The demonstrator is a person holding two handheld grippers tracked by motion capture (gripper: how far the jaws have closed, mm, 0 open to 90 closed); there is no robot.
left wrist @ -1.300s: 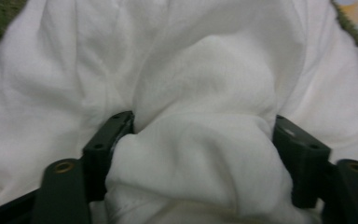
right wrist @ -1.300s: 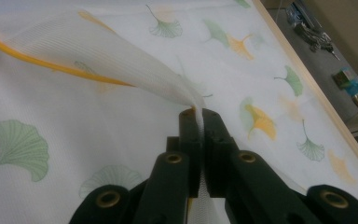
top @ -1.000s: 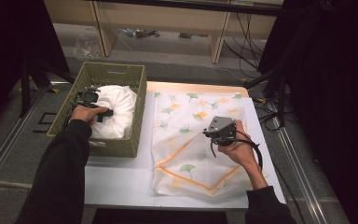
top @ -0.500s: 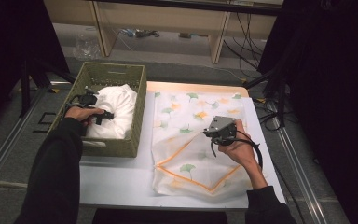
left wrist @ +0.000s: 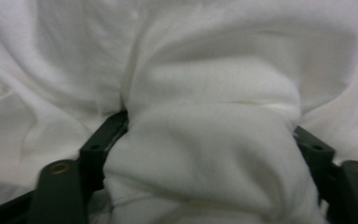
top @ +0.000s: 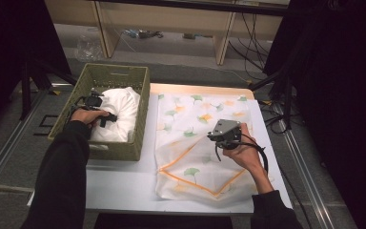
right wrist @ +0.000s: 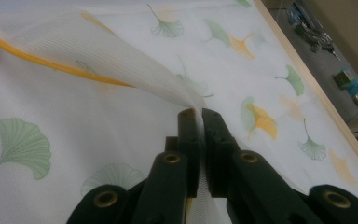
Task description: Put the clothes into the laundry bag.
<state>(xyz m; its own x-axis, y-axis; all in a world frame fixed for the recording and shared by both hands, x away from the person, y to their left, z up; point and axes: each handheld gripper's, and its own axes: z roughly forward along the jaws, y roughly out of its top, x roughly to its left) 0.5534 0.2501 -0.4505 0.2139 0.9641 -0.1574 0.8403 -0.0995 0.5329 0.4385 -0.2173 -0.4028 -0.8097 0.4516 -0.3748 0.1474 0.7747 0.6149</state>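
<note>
White soft cloth bundle point(top: 116, 112) lies heaped inside the olive-green woven rectangular basket point(top: 138, 121), which sits at the left end of the pale bench point(top: 124, 183). The left gripper point(top: 106, 116) is down in the basket, and in the left gripper view its fingers point(left wrist: 103, 140) stand fairly wide with a thick roll of the white cloth point(left wrist: 205, 154) packed between them; the hold looks full but not tight.

Compared with the frames from a second ago, the left hand point(top: 86, 114) has shifted only slightly within the basket, and the bundle has not yet risen above the rim. I judge that the grasp has just been settled and the lift has not begun.

Beside the basket, a sheer white mesh bag printed with green and orange ginkgo leaves and edged in orange point(top: 200, 143) is spread flat across the bench. The right gripper point(top: 218, 142) sits over its middle, in the same place as a second ago. In the right gripper view its fingers point(right wrist: 189, 135) are pressed nearly together on a pinch of the upper mesh layer point(right wrist: 135, 65), which peaks up from the layer beneath.

Judgement: the right side is holding the bag's top layer up to keep an opening, while the left prepares to carry the cloth across. Risk: the loose bundle may slip or trail over the basket wall during the lift.
</note>
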